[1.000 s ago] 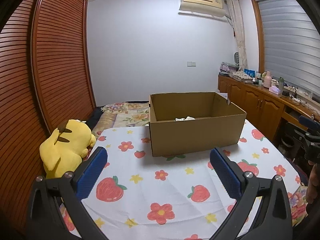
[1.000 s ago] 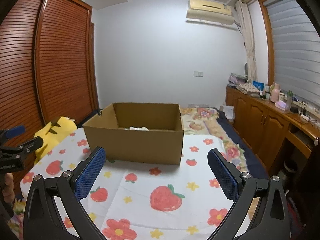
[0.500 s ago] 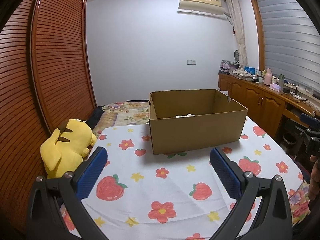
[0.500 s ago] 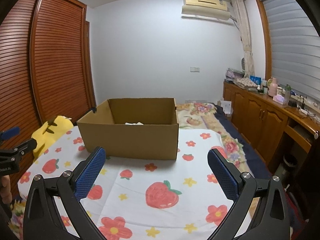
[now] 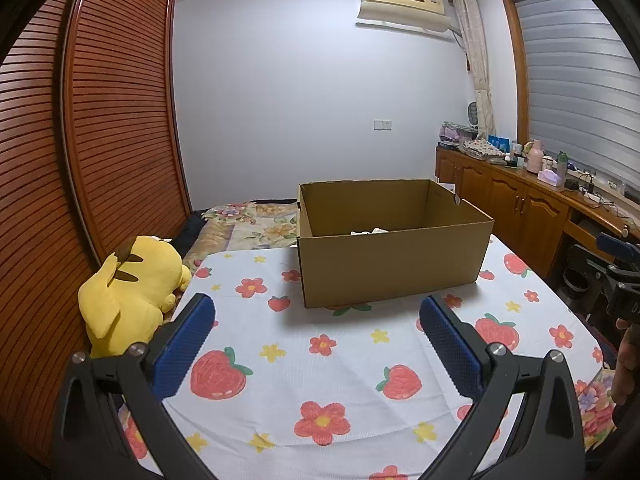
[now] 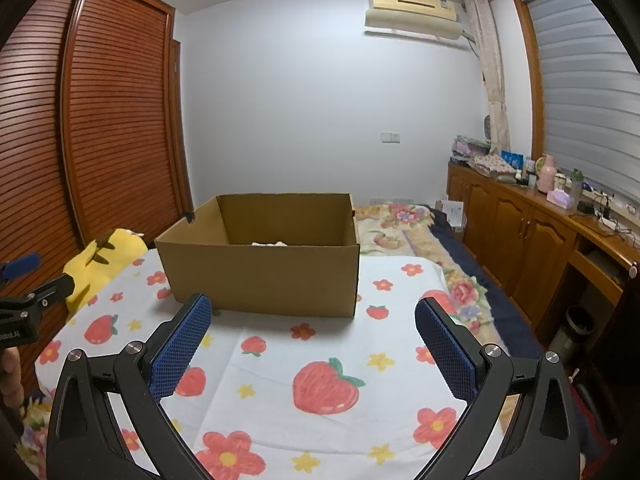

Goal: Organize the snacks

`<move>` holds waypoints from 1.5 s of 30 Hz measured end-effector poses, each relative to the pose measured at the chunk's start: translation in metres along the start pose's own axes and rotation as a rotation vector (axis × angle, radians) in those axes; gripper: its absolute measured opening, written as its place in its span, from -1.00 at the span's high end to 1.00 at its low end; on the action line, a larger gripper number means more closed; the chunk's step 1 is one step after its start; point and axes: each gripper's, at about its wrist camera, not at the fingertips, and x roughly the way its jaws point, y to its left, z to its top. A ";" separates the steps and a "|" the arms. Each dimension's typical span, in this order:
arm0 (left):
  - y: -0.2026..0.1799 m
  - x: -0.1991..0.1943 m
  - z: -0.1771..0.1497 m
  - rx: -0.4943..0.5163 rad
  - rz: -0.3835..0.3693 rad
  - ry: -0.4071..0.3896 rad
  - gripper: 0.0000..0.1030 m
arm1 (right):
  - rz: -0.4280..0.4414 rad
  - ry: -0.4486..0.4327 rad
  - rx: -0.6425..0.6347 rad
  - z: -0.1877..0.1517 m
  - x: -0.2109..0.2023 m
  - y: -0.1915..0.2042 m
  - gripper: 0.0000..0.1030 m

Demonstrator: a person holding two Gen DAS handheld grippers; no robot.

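Right gripper [image 6: 314, 330] spread wide, nothing between its pads. Cardboard box [image 6: 264, 268] ahead on strawberry-print cloth [image 6: 320, 360]; something white inside.

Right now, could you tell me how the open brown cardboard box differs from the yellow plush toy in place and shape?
The open brown cardboard box stands upright on the strawberry-print cloth; the yellow plush toy slumps beside the cloth's left edge, against the wooden wardrobe. The box is rigid and straight-sided, the toy soft and rounded. Neither is touched by a gripper.
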 end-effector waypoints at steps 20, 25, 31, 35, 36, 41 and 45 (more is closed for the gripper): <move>0.001 -0.001 -0.001 -0.004 -0.001 -0.004 -1.00 | 0.007 -0.002 -0.006 0.001 -0.002 0.004 -1.00; 0.001 -0.002 -0.002 -0.005 -0.001 -0.004 -1.00 | 0.008 -0.003 -0.006 0.001 -0.002 0.004 -1.00; 0.001 -0.002 -0.002 -0.006 -0.001 -0.005 -1.00 | 0.009 -0.002 -0.006 0.001 -0.002 0.004 -1.00; 0.001 -0.003 0.000 -0.004 -0.001 -0.005 -1.00 | 0.009 -0.002 -0.006 0.001 -0.002 0.004 -1.00; 0.001 -0.003 0.000 -0.003 -0.001 -0.006 -1.00 | 0.008 -0.002 -0.006 0.001 -0.002 0.004 -1.00; 0.000 -0.005 0.002 -0.004 -0.003 -0.009 -1.00 | 0.009 -0.002 -0.005 0.002 -0.002 0.005 -1.00; 0.000 -0.005 0.002 -0.004 -0.003 -0.009 -1.00 | 0.010 -0.001 -0.004 0.002 -0.002 0.005 -1.00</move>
